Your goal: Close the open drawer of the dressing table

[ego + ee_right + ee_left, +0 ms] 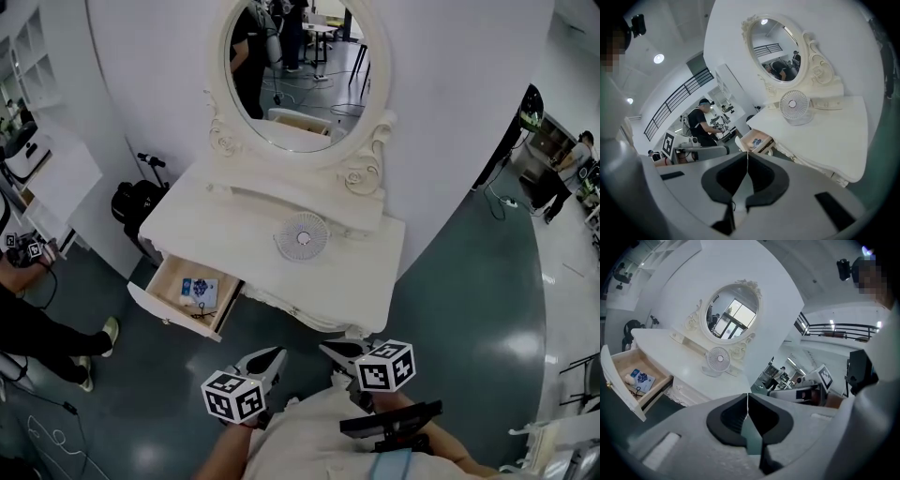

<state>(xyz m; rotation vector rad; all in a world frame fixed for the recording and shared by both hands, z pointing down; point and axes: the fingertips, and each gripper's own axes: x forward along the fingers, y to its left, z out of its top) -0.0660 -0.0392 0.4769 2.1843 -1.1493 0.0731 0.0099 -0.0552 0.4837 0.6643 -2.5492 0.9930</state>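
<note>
Two empty tools at bottom centre: left gripper (272, 358) and right gripper (339, 351), jaws pressed together, likely as blunt pushers for the open drawer (171, 315), lower left, well apart.

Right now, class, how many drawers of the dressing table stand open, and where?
1. The open drawer sticks out at the left end of the dressing table in the head view, a packet inside; others may be hidden.
</note>
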